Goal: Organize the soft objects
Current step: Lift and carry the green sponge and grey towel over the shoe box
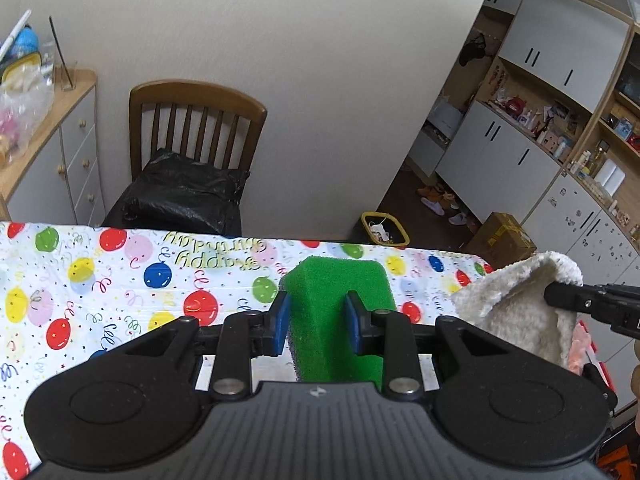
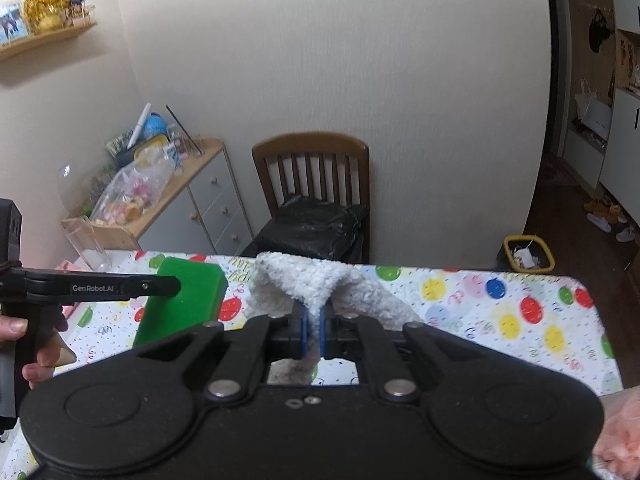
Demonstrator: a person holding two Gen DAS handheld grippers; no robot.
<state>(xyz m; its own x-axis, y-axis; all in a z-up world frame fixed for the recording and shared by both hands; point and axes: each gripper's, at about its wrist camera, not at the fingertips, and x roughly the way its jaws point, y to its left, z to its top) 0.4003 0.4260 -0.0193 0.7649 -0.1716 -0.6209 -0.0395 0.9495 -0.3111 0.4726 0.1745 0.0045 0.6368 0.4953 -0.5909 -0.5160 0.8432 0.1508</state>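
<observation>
- Here, the left gripper [image 1: 318, 320] has its blue-padded jaws pressed against both sides of a bright green rectangular foam sponge [image 1: 340, 292], holding it up above the tabletop [image 1: 120, 280], which wears a white balloon-print party cloth.
- From the right wrist view, the same green sponge [image 2: 188, 300] hangs tilted at the left, one black finger of the left gripper [image 2: 160, 285] lying across its face.
- The right gripper [image 2: 314, 330] is nearly closed, its blue pads pinching a fold of a cream-white fluffy cloth [image 2: 304, 280]; the cloth drapes down on both sides of the jaws.
- In the left wrist view, that fluffy cloth [image 1: 516, 300] sits at the right, lifted off the tabletop, with the right gripper [image 1: 560, 296] clamped on its upper edge.
- The sponge and the cloth are near each other but apart.
- Beyond the tabletop's far edge stands a brown wooden slat-back chair [image 1: 196, 120] with a crumpled black plastic bag [image 1: 184, 192] on its seat.
- A yellow-rimmed bin [image 1: 384, 228] stands on the floor to the right.
</observation>
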